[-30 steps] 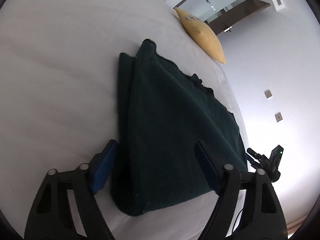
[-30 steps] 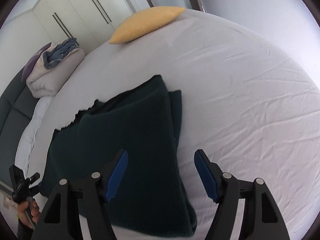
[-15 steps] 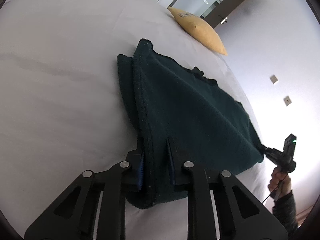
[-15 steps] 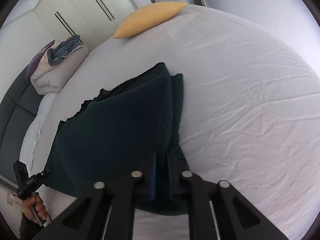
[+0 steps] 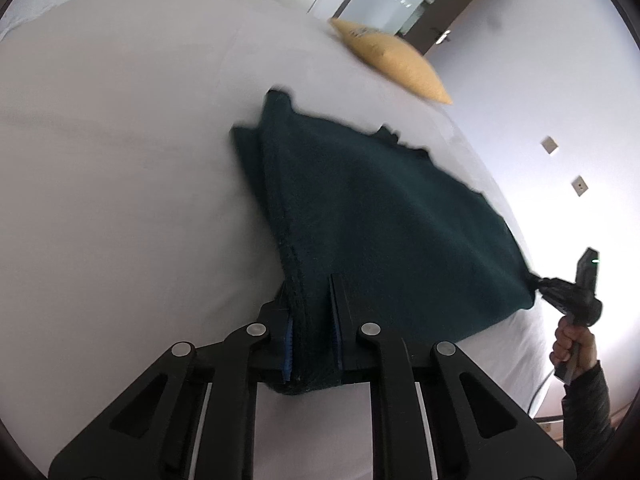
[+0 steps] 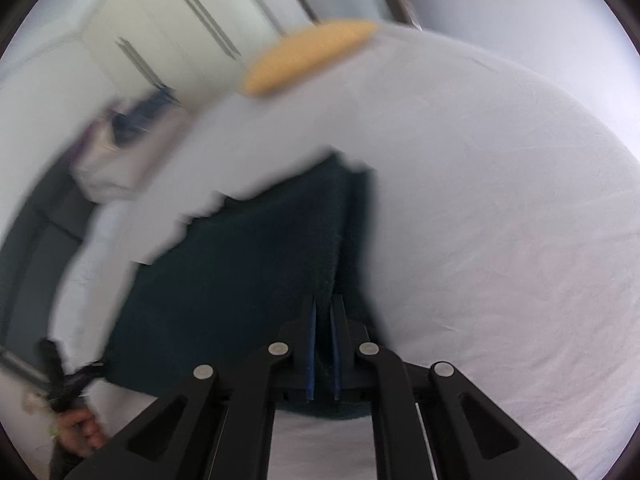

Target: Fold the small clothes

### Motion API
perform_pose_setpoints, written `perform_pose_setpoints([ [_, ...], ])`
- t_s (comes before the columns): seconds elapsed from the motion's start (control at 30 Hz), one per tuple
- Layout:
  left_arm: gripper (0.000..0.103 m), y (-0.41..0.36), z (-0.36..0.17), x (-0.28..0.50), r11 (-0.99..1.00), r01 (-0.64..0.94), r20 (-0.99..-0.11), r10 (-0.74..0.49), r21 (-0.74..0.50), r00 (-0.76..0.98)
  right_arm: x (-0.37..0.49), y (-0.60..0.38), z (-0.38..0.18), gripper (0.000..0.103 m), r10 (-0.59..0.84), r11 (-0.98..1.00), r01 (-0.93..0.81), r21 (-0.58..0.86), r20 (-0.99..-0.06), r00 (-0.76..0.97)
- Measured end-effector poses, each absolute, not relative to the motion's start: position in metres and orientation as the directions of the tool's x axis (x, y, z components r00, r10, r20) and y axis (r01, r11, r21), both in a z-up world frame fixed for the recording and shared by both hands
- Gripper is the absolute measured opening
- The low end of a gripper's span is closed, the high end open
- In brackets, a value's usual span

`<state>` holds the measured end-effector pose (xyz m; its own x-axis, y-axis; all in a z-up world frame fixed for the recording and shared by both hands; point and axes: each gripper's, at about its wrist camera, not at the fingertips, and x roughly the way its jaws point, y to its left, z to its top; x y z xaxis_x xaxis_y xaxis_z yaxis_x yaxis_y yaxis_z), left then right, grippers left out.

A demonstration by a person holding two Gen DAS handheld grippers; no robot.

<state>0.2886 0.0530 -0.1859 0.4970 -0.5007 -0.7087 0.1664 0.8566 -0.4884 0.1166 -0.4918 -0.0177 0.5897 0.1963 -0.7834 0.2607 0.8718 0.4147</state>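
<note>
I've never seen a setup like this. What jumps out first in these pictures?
A dark green cloth lies partly folded in the middle of a white bed, and two black grippers pinch its near corners: the left gripper and the right gripper. A yellow pillow sits at the bed's far edge.

Daylight is glaring at the left view's right edge; motion blur is smearing the right view; fisheye edges are bending.
</note>
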Motion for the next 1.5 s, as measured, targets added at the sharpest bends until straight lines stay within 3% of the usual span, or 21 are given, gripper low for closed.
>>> perform_pose_setpoints([
  [0.03,0.013,0.056,-0.195,0.286,0.845,0.145,-0.707,-0.514,-0.515,0.486,0.118,-0.501,-0.036,0.007,0.170,0.864,0.323,0.386,-0.827,0.535],
  [0.33,0.013,0.060,-0.200,0.275,0.835,0.158,-0.683,-0.526,-0.527,0.507,0.101,-0.510,-0.048,0.007,0.191,0.831,0.351,0.432,-0.813,0.550],
  [0.4,0.013,0.062,-0.205,0.272,0.831,0.162,-0.676,-0.533,-0.533,0.509,0.106,-0.504,-0.041,0.007,0.145,0.860,0.343,0.377,-0.827,0.544],
  [0.47,0.013,0.067,-0.212,0.275,0.813,0.161,-0.662,-0.555,-0.560,0.503,0.111,-0.504,-0.040,0.031,0.098,0.865,0.380,0.327,-0.853,0.512],
  [0.57,0.014,0.070,-0.219,0.276,0.795,0.175,-0.636,-0.578,-0.581,0.511,0.117,-0.508,-0.006,0.035,0.044,0.850,0.398,0.344,-0.800,0.598],
  [0.67,0.015,0.071,-0.222,0.277,0.783,0.181,-0.622,-0.591,-0.595,0.513,0.154,-0.493,0.022,0.035,0.124,0.881,0.274,0.385,-0.749,0.651],
  [0.8,0.015,0.073,-0.225,0.276,0.772,0.182,-0.611,-0.602,-0.608,0.514,0.232,-0.435,0.028,0.034,0.145,0.974,0.064,0.218,-0.813,0.564],
  [0.9,0.016,0.074,-0.227,0.277,0.765,0.185,-0.602,-0.610,-0.617,0.516,0.288,-0.396,0.007,0.034,0.041,0.999,-0.023,0.034,-0.901,0.433],
  [1.0,0.016,0.075,-0.229,0.277,0.760,0.188,-0.596,-0.615,-0.622,0.517,0.319,-0.369,-0.006,0.034,-0.072,0.983,-0.127,-0.133,-0.914,0.400],
  [1.03,0.016,0.075,-0.229,0.277,0.758,0.188,-0.594,-0.617,-0.624,0.517,0.322,-0.363,-0.009,0.040,-0.070,0.974,-0.174,-0.147,-0.920,0.386],
  [1.07,0.016,0.075,-0.230,0.277,0.757,0.189,-0.592,-0.618,-0.626,0.517,0.326,-0.357,-0.014,0.057,-0.077,0.964,-0.210,-0.162,-0.928,0.365],
  [1.1,0.016,0.075,-0.230,0.278,0.756,0.189,-0.590,-0.620,-0.627,0.517,0.327,-0.351,-0.021,0.065,-0.104,0.950,-0.244,-0.195,-0.934,0.342],
  [1.13,0.016,0.075,-0.230,0.278,0.754,0.189,-0.589,-0.621,-0.629,0.517,0.328,-0.346,-0.030,0.072,-0.149,0.930,-0.274,-0.244,-0.934,0.326],
  [1.17,0.016,0.075,-0.230,0.278,0.755,0.189,-0.589,-0.620,-0.628,0.518,0.328,-0.343,-0.040,0.072,-0.171,0.915,-0.300,-0.269,-0.934,0.314],
  [1.23,0.016,0.073,-0.229,0.278,0.759,0.190,-0.592,-0.616,-0.623,0.520,0.328,-0.346,-0.045,0.068,-0.150,0.927,-0.283,-0.246,-0.934,0.323],
  [1.27,0.016,0.072,-0.229,0.278,0.763,0.190,-0.596,-0.612,-0.618,0.520,0.328,-0.352,-0.046,0.053,-0.108,0.947,-0.254,-0.198,-0.938,0.329],
  [1.3,0.016,0.072,-0.228,0.279,0.766,0.190,-0.599,-0.609,-0.614,0.520,0.327,-0.357,-0.046,0.045,-0.073,0.962,-0.226,-0.155,-0.940,0.334],
  [1.37,0.016,0.071,-0.227,0.278,0.770,0.190,-0.603,-0.605,-0.609,0.520,0.330,-0.360,-0.046,0.016,-0.096,0.967,-0.184,-0.173,-0.926,0.365],
  [1.4,0.016,0.071,-0.227,0.278,0.771,0.191,-0.604,-0.604,-0.607,0.520,0.333,-0.359,-0.046,0.010,-0.104,0.969,-0.171,-0.178,-0.922,0.372],
  [1.5,0.016,0.069,-0.226,0.278,0.778,0.190,-0.609,-0.597,-0.599,0.522,0.338,-0.367,-0.039,0.005,-0.096,0.984,-0.099,-0.149,-0.906,0.412],
])
